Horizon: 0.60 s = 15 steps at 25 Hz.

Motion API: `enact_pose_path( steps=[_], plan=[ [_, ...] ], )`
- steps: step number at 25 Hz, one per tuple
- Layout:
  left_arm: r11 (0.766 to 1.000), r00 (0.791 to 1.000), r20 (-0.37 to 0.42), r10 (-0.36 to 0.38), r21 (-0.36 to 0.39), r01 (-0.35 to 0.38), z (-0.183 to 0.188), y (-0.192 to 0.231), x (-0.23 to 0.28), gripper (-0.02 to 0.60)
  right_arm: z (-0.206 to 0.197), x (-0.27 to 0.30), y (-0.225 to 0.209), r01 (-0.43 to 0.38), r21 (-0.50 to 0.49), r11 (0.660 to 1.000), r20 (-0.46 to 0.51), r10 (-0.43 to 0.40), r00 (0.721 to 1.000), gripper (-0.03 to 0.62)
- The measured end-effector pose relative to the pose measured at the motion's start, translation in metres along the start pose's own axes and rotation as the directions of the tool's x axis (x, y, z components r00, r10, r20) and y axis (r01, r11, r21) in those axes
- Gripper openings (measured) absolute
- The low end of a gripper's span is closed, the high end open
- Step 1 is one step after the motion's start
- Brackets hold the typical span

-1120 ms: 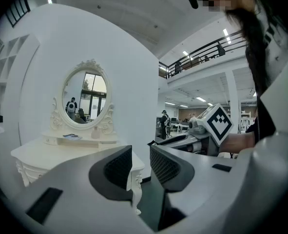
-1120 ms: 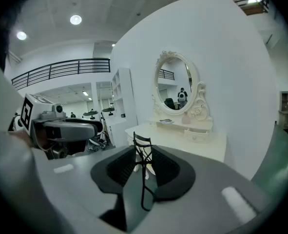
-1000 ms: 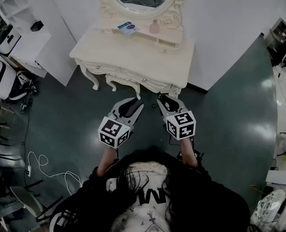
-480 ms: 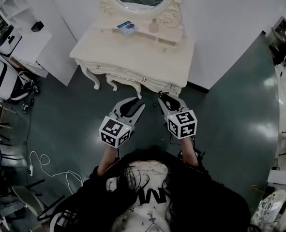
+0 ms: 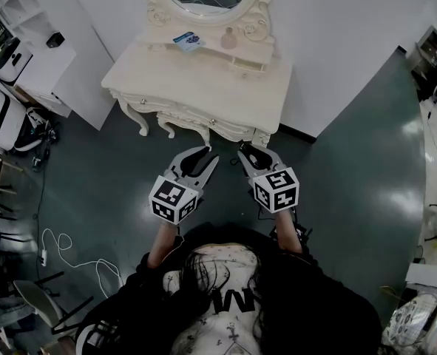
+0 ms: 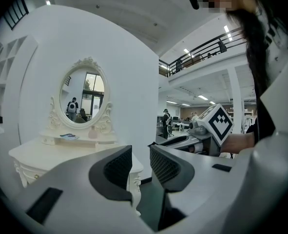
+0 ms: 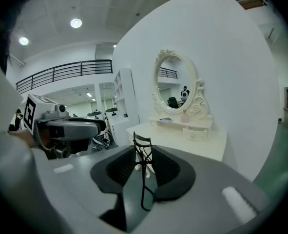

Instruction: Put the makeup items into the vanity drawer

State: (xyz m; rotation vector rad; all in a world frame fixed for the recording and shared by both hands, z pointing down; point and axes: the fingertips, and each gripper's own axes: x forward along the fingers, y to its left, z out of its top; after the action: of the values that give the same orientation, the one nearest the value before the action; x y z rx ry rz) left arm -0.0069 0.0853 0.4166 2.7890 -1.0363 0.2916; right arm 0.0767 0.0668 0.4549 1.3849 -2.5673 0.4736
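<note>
We see the closed vanity drawer straight ahead, beyond our right hand-held gripper, which clamps an upright eyelash curler. Our left hand-held gripper gapes empty.

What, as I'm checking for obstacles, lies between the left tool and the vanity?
Only bare floor: the head view shows the left tool just short of the vanity, with nothing standing in between.

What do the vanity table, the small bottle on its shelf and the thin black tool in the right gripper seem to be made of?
Vanity table: probably painted wood, cream and matte, with carved scrolled legs.
Small bottle: pale pink, glass or plastic; too small to tell.
Eyelash curler: thin black bars, likely coated metal.
</note>
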Motion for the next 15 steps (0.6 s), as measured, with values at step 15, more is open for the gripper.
enact_pose_path(
  steps=[15],
  plan=[
    [0.998,0.999,-0.032,0.030,-0.058,-0.032,-0.013,-0.016,0.017,0.115,-0.020,-0.004,-0.032,-0.030,0.041,0.999,-0.027,0.031,0.999,0.110]
  ],
)
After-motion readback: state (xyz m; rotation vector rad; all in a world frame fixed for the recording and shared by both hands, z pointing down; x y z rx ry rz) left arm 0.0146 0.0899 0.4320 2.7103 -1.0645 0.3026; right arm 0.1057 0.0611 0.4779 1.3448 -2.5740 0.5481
